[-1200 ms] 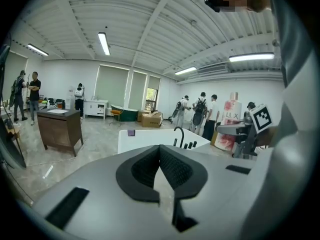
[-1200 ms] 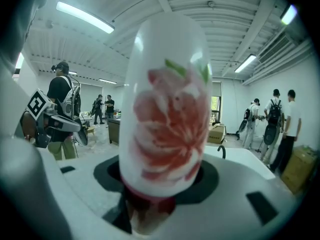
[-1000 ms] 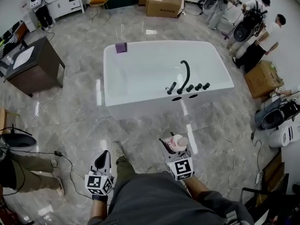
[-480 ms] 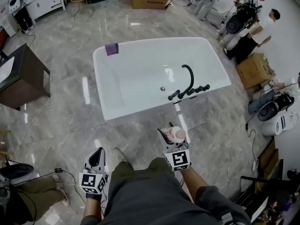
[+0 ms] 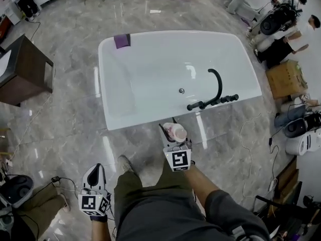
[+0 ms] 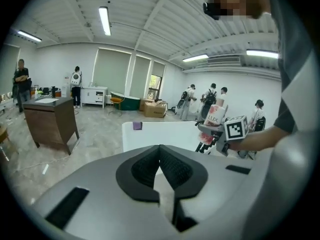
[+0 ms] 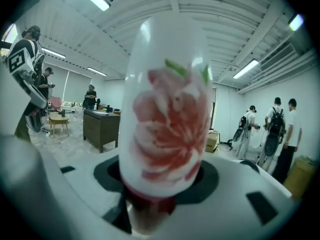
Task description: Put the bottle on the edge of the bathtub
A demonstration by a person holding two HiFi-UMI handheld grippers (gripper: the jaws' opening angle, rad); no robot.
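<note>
A white bottle (image 5: 175, 132) with a pink flower print and a pink cap stands upright in my right gripper (image 5: 172, 136), which is shut on it. In the head view it hangs just in front of the near rim of the white bathtub (image 5: 140, 122), left of the black faucet (image 5: 216, 84). The bottle (image 7: 167, 109) fills the right gripper view and hides the jaws behind it. From the left gripper view, the bottle (image 6: 215, 119) shows at the right, over the tub. My left gripper (image 5: 95, 170) hangs low at my left side, its jaws (image 6: 161, 151) shut on nothing.
A purple cloth (image 5: 121, 40) lies on the tub's far left corner. A dark wooden cabinet (image 5: 22, 69) stands to the left. At the right are a cardboard box (image 5: 285, 78), people with gear (image 5: 288, 24) and cables (image 5: 246, 149) on the marble floor.
I have walked up to the tub. The right gripper with the bottle has come forward to the near rim. The left gripper has dropped back towards my left side.
</note>
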